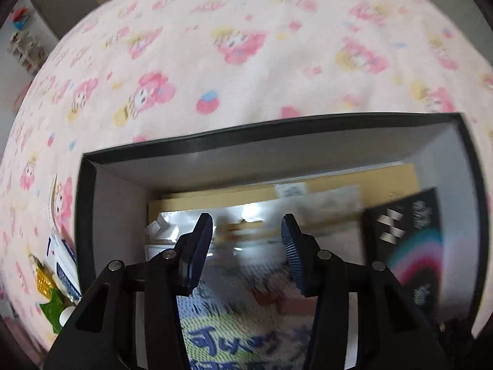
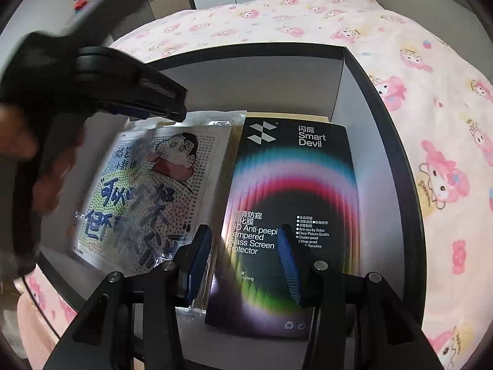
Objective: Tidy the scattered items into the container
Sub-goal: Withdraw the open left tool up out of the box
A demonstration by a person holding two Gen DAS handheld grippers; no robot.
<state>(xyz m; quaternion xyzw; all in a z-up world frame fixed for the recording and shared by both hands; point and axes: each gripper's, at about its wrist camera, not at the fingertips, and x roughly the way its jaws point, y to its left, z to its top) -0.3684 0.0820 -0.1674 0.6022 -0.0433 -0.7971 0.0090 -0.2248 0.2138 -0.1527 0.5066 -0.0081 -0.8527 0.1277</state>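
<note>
A black box with grey inner walls [image 1: 277,126] [image 2: 246,51] sits on a pink cartoon blanket. Inside it lie a brown envelope [image 1: 339,185], a clear bag with a cartoon bead sheet [image 1: 240,308] [image 2: 148,191] and a black Smart Devil screen protector pack [image 1: 409,240] [image 2: 295,169]. My left gripper [image 1: 246,246] hangs open over the cartoon bag with nothing between its pads. It also shows blurred at the upper left of the right wrist view, left gripper [image 2: 172,108]. My right gripper [image 2: 245,256] is open above the left part of the flat-lying screen protector pack.
Outside the box's left wall lie a white and blue carton [image 1: 63,256] and a gold and green packet [image 1: 49,293]. The pink blanket [image 1: 246,46] [image 2: 431,123] spreads all around. A hand [image 2: 52,166] holds the left gripper. Furniture stands far behind.
</note>
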